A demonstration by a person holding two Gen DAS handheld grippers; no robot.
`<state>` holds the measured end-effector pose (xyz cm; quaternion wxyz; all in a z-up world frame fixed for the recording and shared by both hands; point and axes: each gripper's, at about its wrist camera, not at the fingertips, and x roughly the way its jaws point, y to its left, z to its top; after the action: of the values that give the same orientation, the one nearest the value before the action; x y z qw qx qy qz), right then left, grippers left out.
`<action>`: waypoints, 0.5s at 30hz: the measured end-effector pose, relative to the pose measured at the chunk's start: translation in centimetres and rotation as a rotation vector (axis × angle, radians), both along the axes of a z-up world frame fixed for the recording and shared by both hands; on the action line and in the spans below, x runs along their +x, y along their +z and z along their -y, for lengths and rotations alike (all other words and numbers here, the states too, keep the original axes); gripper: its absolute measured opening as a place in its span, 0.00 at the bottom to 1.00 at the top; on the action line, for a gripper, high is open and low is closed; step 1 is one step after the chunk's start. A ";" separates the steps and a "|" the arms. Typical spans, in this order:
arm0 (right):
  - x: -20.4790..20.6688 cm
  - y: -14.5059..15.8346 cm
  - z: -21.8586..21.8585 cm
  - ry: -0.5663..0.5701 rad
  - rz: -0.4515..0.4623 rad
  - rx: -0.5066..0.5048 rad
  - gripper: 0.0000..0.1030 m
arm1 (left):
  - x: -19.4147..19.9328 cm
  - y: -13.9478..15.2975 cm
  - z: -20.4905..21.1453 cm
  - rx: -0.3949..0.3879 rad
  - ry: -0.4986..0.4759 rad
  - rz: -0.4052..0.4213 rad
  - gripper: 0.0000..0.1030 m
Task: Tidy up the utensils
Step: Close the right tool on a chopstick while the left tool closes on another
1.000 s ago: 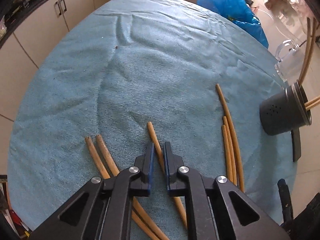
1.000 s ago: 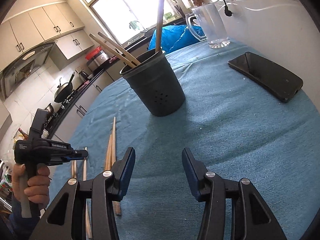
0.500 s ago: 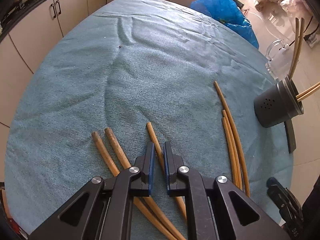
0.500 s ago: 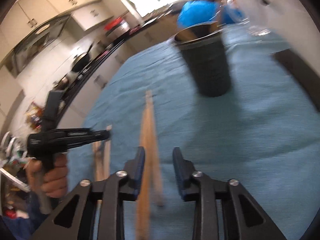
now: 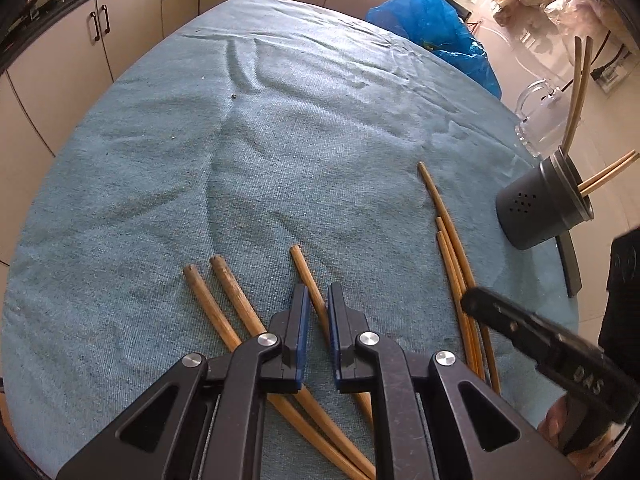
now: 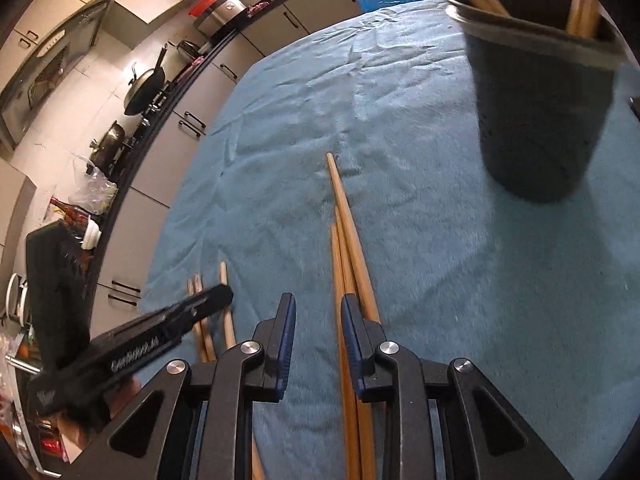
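Wooden chopsticks lie on a blue cloth. My left gripper [image 5: 317, 300] is nearly shut, hovering over one chopstick [image 5: 306, 272] that lies under the gap; whether it grips is unclear. Two thicker sticks [image 5: 224, 296] lie to its left. A bundle of three chopsticks [image 5: 452, 240] lies to the right, also in the right wrist view [image 6: 346, 240]. My right gripper [image 6: 316, 316] is partly open, low over that bundle, which passes under its right finger. The dark grey holder [image 6: 540, 100], also in the left wrist view [image 5: 536, 208], stands upright with several chopsticks inside.
A clear glass mug [image 5: 540, 120] stands beyond the holder. A black phone [image 5: 570, 264] lies beside the holder near the table edge. A blue plastic bag [image 5: 432, 32] sits past the far edge. Kitchen cabinets [image 5: 80, 40] run along the left.
My right gripper has swung left and down from facing the holder to over the three-chopstick bundle, and its jaws have narrowed. My left gripper has stayed over its chopstick.
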<state>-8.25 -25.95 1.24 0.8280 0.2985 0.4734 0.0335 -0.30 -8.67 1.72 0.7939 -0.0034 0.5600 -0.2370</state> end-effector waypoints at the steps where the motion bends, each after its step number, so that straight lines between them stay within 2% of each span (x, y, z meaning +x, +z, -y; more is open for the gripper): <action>1: 0.4 0.2 -0.1 -0.010 -0.012 -0.033 0.25 | 0.0 0.0 -0.1 -0.005 -0.002 -0.002 0.09; 10: 3.1 0.1 -1.2 0.039 -0.071 -0.124 0.25 | 0.1 0.0 -0.5 -0.024 -0.009 -0.010 0.10; 15: 3.8 0.7 -1.7 0.049 -0.084 -0.223 0.21 | 0.1 -0.1 -0.6 -0.031 -0.008 -0.016 0.10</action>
<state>-4.45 -24.26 1.94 0.8346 0.1942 0.5154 -0.0117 -0.16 -8.09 1.66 0.7884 -0.0153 0.5626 -0.2485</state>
